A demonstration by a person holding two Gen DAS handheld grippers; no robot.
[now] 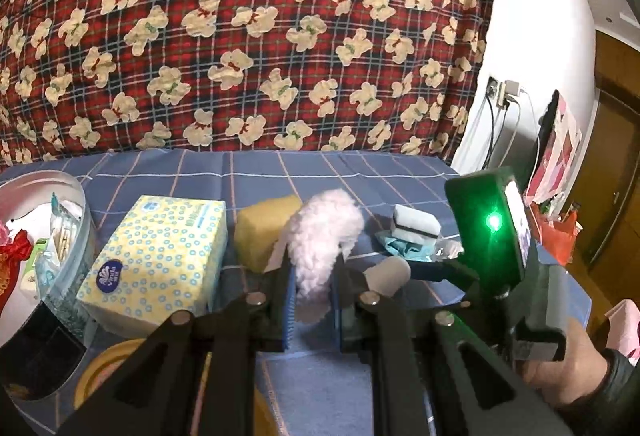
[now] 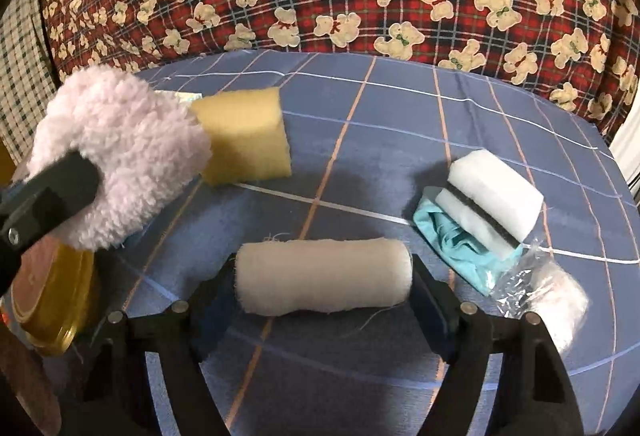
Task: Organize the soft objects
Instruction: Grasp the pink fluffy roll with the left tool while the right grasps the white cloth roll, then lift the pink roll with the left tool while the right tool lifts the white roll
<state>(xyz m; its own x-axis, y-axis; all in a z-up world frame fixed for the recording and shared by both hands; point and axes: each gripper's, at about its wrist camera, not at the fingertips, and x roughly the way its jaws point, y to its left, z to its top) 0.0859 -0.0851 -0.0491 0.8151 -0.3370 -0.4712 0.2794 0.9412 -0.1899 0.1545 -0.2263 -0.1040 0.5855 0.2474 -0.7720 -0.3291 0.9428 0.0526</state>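
Note:
My left gripper [image 1: 314, 292] is shut on a fluffy pale pink plush piece [image 1: 324, 236] and holds it above the blue checked cloth [image 1: 256, 172]; the plush also shows in the right wrist view [image 2: 120, 152]. My right gripper [image 2: 324, 288] has a cream cloth roll [image 2: 324, 276] lying crosswise between its fingers, one finger at each end; the roll also shows in the left wrist view [image 1: 390, 274]. A yellow sponge [image 2: 244, 136] lies behind the plush. A white sponge with a black stripe [image 2: 492, 192] rests on a teal cloth [image 2: 460, 248].
A tissue box [image 1: 160, 260] and a round metal tin [image 1: 68, 248] of small items stand at the left. A gold lid [image 2: 52, 296] lies under the plush. A clear bag of white fluff [image 2: 552, 284] lies right. The bear-print quilt [image 1: 256, 36] rises behind.

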